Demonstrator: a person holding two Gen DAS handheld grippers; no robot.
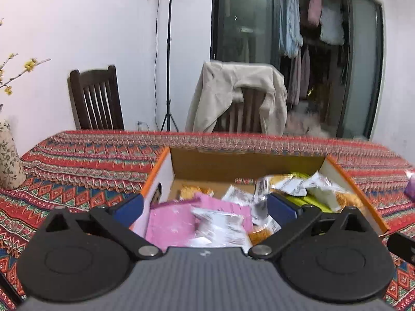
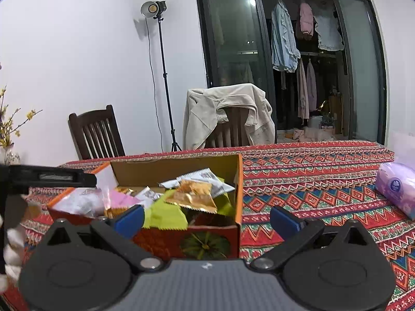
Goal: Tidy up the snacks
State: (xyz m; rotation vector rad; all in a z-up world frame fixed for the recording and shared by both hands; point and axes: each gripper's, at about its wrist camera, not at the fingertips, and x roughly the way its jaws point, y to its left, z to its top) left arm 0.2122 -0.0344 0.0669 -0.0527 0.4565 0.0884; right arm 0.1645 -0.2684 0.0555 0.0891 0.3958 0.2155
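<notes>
I find my left gripper [image 1: 205, 202] spread wide and holding nothing, poised over the near end of the cardboard box [image 1: 285, 162], directly above a pink packet [image 1: 173, 220]. My right gripper [image 2: 206, 216] is likewise wide open and empty, just in front of the box's near right corner. Snack packets [image 2: 193, 195] are heaped inside the box. It stands on the patterned tablecloth [image 2: 311, 171]. A purple tissue pack [image 2: 396, 189] lies well right. Beyond, a jacket-draped chair [image 2: 228, 114].

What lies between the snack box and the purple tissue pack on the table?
Only bare patterned tablecloth lies between the snack box and the purple tissue pack, as the right wrist view shows.
</notes>
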